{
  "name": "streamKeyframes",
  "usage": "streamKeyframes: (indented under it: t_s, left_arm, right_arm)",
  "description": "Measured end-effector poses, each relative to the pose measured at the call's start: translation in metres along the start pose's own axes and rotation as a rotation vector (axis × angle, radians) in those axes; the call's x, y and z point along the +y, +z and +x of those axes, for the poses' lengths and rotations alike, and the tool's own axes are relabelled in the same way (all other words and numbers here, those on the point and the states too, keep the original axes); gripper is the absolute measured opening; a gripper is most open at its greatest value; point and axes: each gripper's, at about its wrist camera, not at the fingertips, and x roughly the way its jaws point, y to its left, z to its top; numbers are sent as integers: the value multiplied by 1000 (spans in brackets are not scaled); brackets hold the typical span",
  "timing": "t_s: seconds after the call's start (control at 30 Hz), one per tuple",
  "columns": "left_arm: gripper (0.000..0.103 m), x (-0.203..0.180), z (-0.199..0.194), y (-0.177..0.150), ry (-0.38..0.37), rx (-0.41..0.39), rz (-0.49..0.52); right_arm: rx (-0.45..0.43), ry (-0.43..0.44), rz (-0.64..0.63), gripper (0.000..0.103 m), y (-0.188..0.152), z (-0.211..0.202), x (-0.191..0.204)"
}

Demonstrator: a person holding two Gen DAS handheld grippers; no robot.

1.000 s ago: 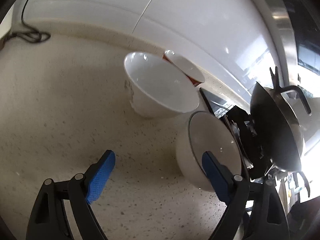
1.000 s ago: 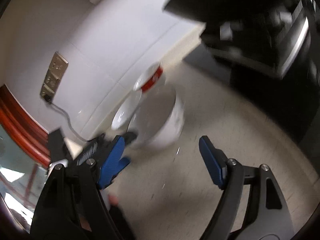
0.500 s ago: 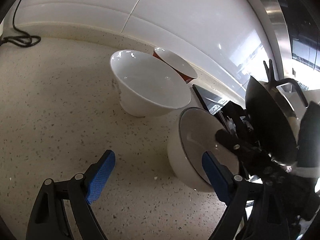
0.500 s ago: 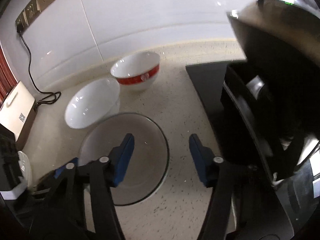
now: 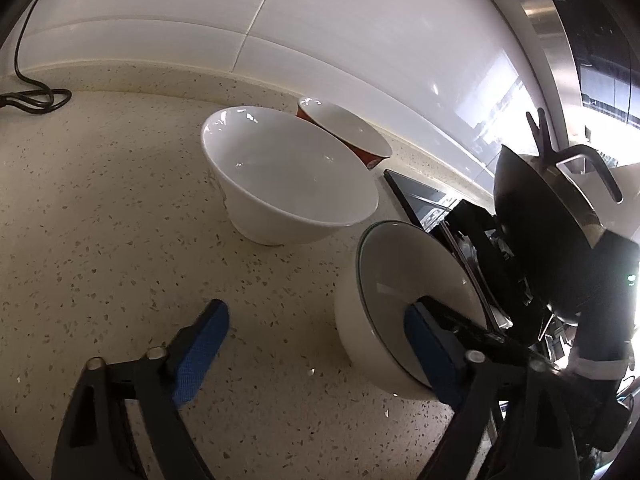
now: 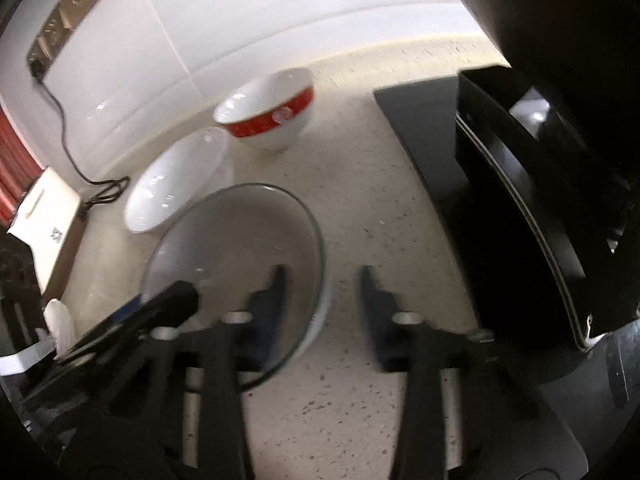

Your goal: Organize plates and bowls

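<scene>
Three bowls stand on the speckled counter. A white bowl with a dark rim (image 5: 400, 292) (image 6: 240, 256) is nearest. My right gripper (image 6: 324, 296) is open and straddles its right rim, one finger inside and one outside, with no contact that I can see. My left gripper (image 5: 316, 344) is open too. Its right pad (image 5: 428, 352) overlaps the same bowl's near edge, and I cannot tell whether they touch. Behind sits a large plain white bowl (image 5: 288, 176) (image 6: 176, 188). A red-banded bowl (image 5: 344, 132) (image 6: 272, 116) stands by the wall.
A black cooktop (image 6: 440, 152) with a dark wok (image 5: 540, 216) borders the bowls on the right. A black cable (image 5: 36, 98) lies at the far left below a wall socket (image 6: 64, 20). A white box (image 6: 44, 208) sits on the left. A tiled wall runs behind.
My right gripper swung round, came down over the dark-rimmed bowl and narrowed its fingers around the rim. The left gripper stayed open and drew slightly closer to the bowls.
</scene>
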Motion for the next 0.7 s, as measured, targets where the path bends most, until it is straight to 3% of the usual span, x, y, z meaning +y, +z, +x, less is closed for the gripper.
streamKeyframes:
  t_s: [0.07,0.13,0.17,0.23,0.5,0.7]
  left_arm:
    - [61,-4,4,-2,-70,30,21]
    - [32,-12,5,-5,-48,40,74]
    - [29,-16,5,-7,-32,45,98]
    - [29,-20,2,-10,16,35,115]
    - [26,-6,-12,-11,63,13,57]
    - [26,-1,-28,-7,144,-61,42]
  right_arm:
    - [-5,-7,-23,21,-3,-1,3]
    - [-9,3,-51,18,-4,-3,8]
    - [-5,26,-53,18,-4,-1,10]
    - [1,54,-60,18,-7,-3,13]
    - [40,159,-41,17,-11,5,17]
    - [39,246,-58,17,-14,6,29]
